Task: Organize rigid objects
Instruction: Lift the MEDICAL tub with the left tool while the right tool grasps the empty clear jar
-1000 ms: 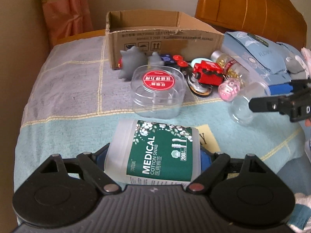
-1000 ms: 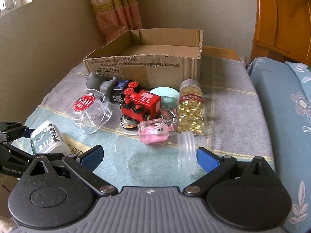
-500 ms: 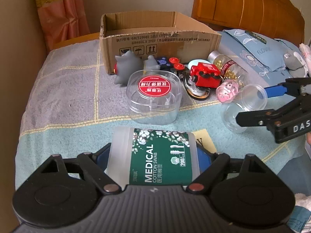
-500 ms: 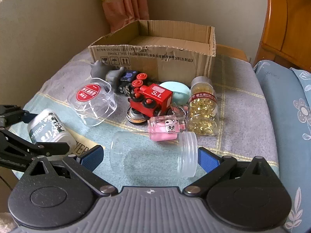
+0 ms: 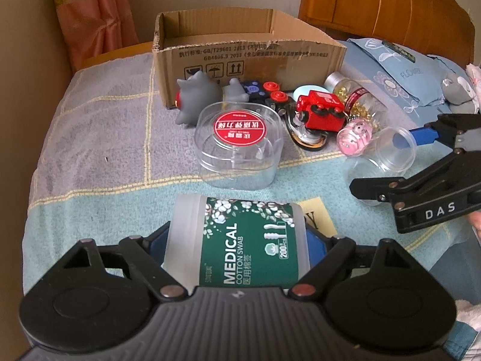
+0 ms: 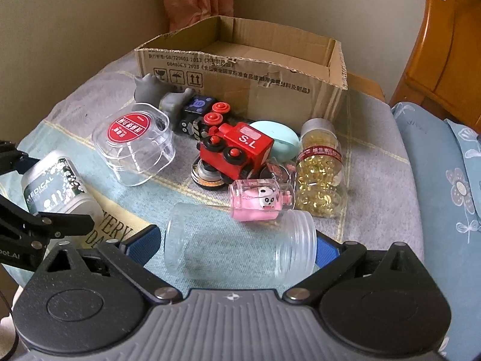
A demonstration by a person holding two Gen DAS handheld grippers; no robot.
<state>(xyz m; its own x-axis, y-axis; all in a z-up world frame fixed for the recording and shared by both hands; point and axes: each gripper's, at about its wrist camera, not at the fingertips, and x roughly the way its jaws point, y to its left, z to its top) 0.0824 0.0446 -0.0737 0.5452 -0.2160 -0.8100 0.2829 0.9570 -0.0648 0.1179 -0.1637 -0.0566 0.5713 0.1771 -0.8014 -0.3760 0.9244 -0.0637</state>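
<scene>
My left gripper (image 5: 237,240) is shut on a white cotton swab jar (image 5: 240,240) with a green label, low over the bedspread; the jar also shows in the right wrist view (image 6: 57,186). My right gripper (image 6: 237,246) has its blue pads on both ends of a clear plastic jar (image 6: 237,246) lying on its side; the jar also shows in the left wrist view (image 5: 384,156). An open cardboard box (image 5: 246,57) stands behind, and also shows in the right wrist view (image 6: 249,69).
A clear tub with a red label (image 5: 237,144), a red toy train (image 6: 237,150), a pink bottle (image 6: 258,204), a capsule bottle (image 6: 318,165), grey toys (image 5: 198,96) and a teal oval (image 6: 279,141) lie before the box. Blue pillows (image 5: 396,66) are at right.
My right gripper has moved forward onto the clear jar and its pads have come in against the jar's ends. My left gripper keeps its hold on the swab jar.
</scene>
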